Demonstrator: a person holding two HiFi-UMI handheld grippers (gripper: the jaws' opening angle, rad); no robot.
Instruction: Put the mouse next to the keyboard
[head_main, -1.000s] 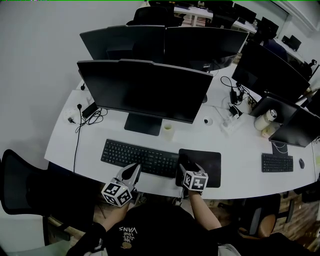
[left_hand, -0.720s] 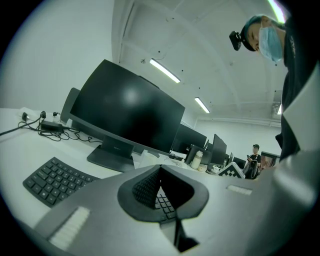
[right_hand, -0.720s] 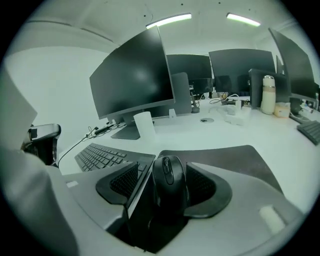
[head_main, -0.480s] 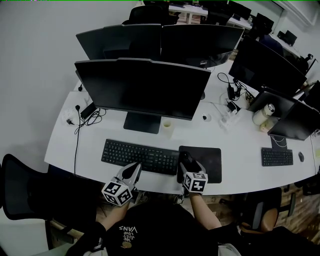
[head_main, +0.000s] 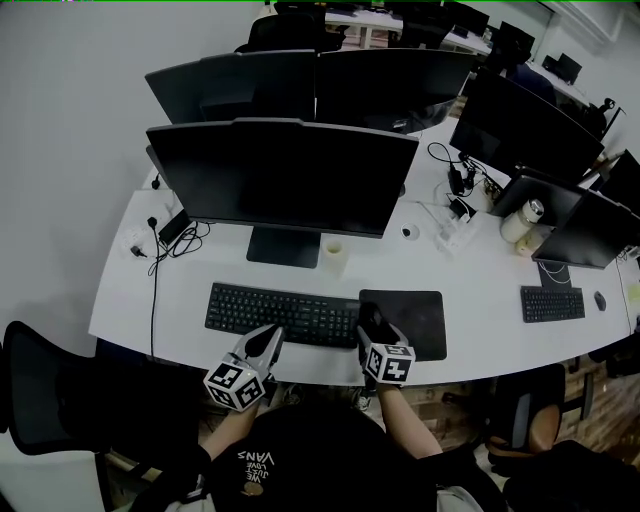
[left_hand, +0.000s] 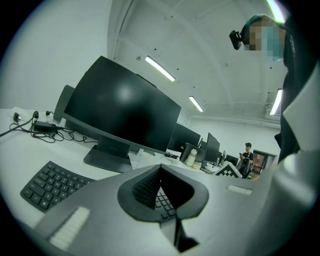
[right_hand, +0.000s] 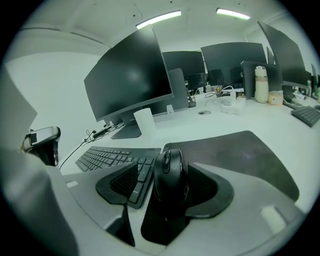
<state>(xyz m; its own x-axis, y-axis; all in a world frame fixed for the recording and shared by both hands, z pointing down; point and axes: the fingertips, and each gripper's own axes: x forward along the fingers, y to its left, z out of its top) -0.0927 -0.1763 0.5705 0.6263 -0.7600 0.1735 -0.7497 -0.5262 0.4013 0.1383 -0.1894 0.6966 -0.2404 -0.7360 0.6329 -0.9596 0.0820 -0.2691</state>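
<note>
At 3 o'clock of the keyboard (head_main: 280, 312), the mouse (right_hand: 169, 175) is sitting between the parted jaws of the right gripper (head_main: 370, 326) (the left gripper (head_main: 268, 341) is hovering closed, empty).

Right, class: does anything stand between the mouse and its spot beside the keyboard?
Nothing visible does. The mouse sits between the jaws of the right claw, at the left edge of the mouse pad, close to the right end of the keyboard, with no object between them.
</note>
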